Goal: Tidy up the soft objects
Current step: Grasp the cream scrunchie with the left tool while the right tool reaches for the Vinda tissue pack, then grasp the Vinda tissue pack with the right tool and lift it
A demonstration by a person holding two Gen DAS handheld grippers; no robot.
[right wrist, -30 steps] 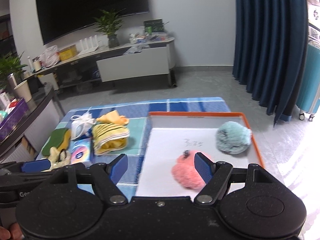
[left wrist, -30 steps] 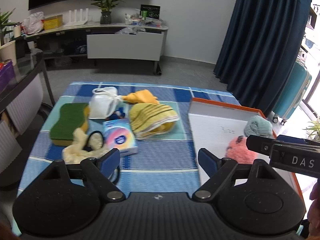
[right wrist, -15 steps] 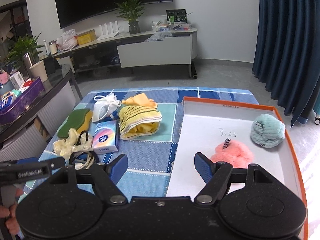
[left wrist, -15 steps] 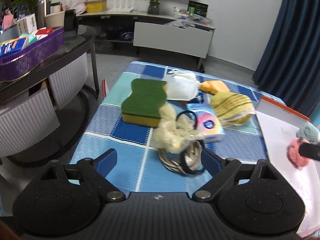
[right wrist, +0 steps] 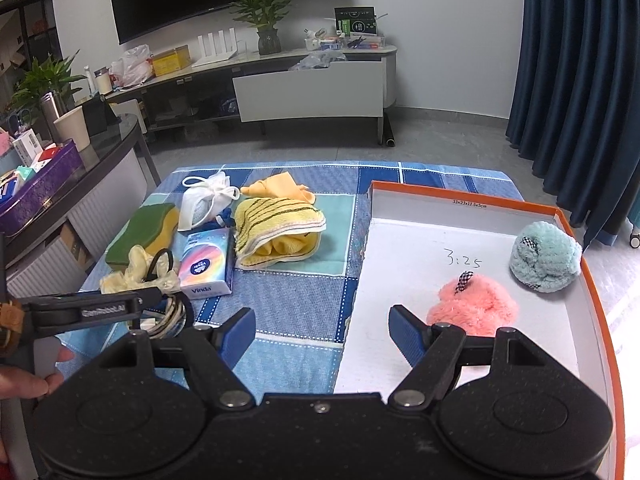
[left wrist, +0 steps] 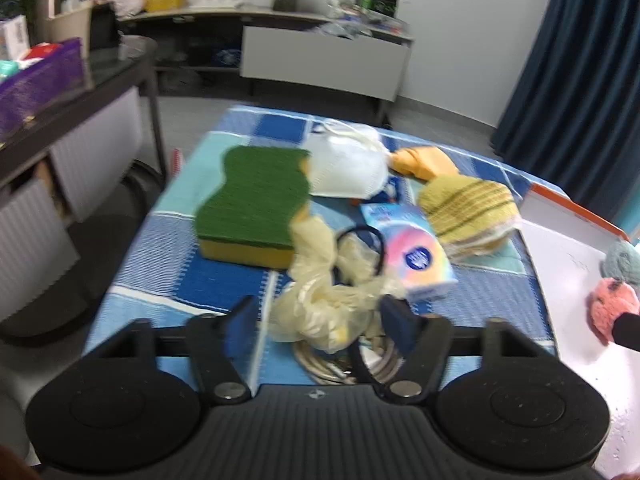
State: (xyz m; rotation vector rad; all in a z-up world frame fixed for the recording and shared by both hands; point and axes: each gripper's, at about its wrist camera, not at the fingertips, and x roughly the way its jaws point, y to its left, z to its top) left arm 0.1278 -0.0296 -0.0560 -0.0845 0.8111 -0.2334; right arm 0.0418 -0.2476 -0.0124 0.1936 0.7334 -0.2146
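A cream scrunchie (left wrist: 324,300) lies on the checked cloth among black and beige hair ties (left wrist: 360,360). My left gripper (left wrist: 320,326) is open with its fingers on either side of the scrunchie; it also shows in the right wrist view (right wrist: 148,300). Behind lie a green sponge (left wrist: 252,204), a white mask (left wrist: 348,164), a tissue pack (left wrist: 412,254), a yellow striped towel (left wrist: 468,212) and an orange cloth (left wrist: 424,160). The orange-rimmed white box (right wrist: 592,264) holds a pink plush (right wrist: 472,304) and a teal plush (right wrist: 544,256). My right gripper (right wrist: 322,336) is open and empty over the box's left edge.
A dark side table with a purple basket (right wrist: 36,184) stands left of the table. A TV cabinet (right wrist: 312,84) is behind, and blue curtains (right wrist: 580,80) hang at the right. Checked cloth (right wrist: 300,300) shows between the soft things and the box.
My left gripper has moved forward and down onto the cream scrunchie, and its fingers have come closer together. My right gripper has shifted slightly; the box contents have not moved.
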